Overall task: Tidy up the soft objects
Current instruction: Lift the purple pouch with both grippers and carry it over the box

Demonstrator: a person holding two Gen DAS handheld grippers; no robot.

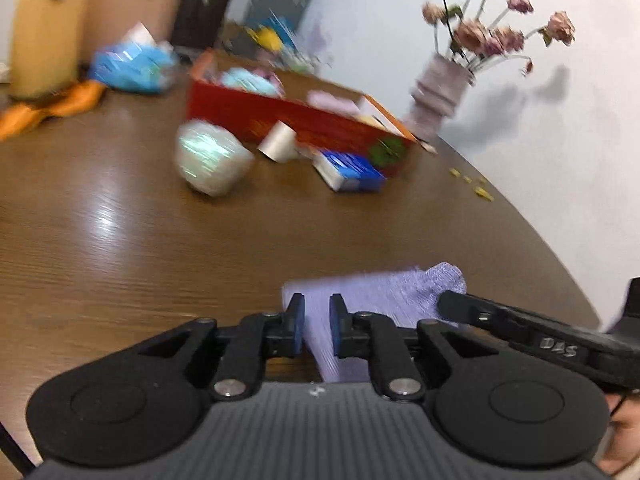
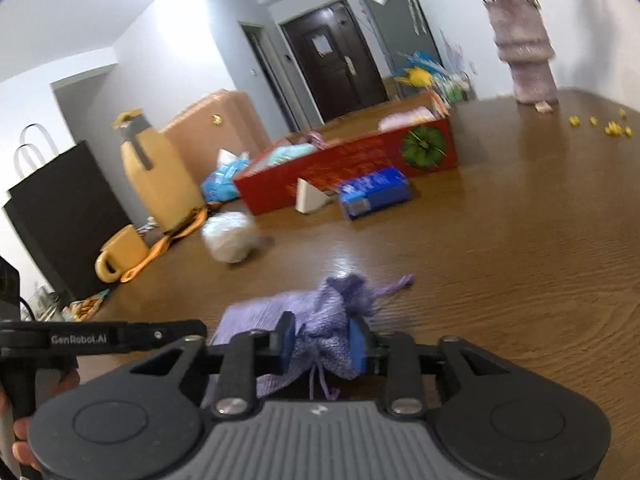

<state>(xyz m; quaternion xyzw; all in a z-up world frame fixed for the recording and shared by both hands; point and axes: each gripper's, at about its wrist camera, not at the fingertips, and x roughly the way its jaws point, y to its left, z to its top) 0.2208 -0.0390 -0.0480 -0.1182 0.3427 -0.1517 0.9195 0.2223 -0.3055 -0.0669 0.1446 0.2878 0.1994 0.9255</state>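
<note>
1. While the purple pouch [image 2: 320, 320] lies on the table [image 2: 500, 240] near its front edge, right gripper [image 2: 322, 342] pinches its gathered neck.
2. Left gripper [image 1: 317, 330] clamps the pouch's flat end.
3. Red box [image 2: 352, 168] sits well behind.

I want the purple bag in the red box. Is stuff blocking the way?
Partly. The blue box and white wedge lie against the red box's near wall, between it and the purple bag.
</note>
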